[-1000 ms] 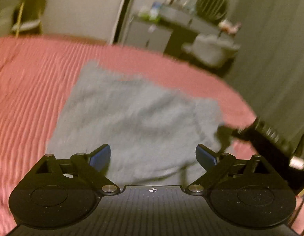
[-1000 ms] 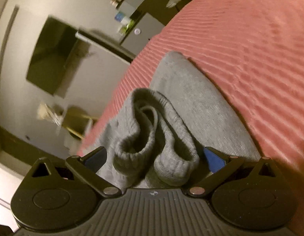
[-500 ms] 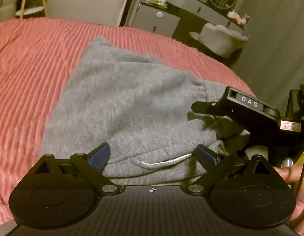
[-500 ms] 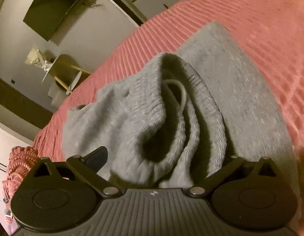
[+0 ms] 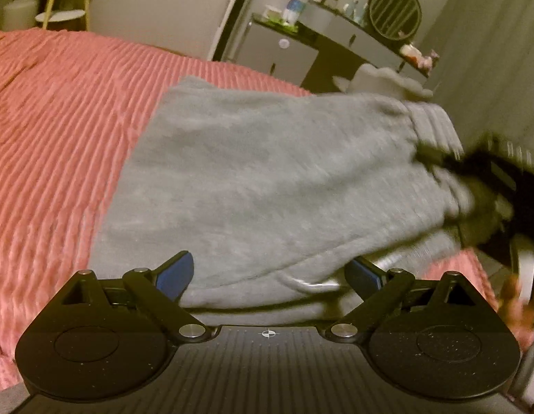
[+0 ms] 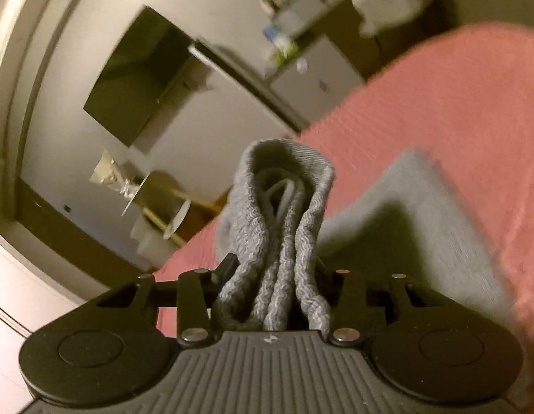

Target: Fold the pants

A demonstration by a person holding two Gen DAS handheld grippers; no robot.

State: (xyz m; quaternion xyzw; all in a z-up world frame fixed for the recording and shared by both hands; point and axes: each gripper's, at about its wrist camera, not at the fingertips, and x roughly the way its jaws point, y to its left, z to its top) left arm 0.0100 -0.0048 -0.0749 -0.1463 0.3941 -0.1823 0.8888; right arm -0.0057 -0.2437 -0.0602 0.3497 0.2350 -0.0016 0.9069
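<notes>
Grey sweatpants (image 5: 267, 172) lie folded on a pink ribbed bedspread (image 5: 60, 120). My left gripper (image 5: 270, 270) is open low over their near edge, its blue pads either side of the hem and a white drawstring (image 5: 312, 284). In the right wrist view my right gripper (image 6: 275, 265) is closing its jaws on the bunched ribbed waistband (image 6: 284, 179), which stands squeezed between the fingers and raised off the bed. The rest of the pants (image 6: 422, 214) hangs down to the bedspread (image 6: 456, 103). The right gripper (image 5: 491, 179) shows as a black blur at the pants' right side.
Beyond the bed stand a grey dresser (image 5: 301, 55) with small items, a round dark fan (image 5: 394, 12) and a white fluffy seat (image 5: 381, 79). A curtain (image 5: 491, 51) hangs on the right. A dark screen (image 6: 139, 82) is on the wall.
My right gripper went from wide open around the waistband to pinching it and has risen, lifting that side of the pants. The left gripper stays open in place.
</notes>
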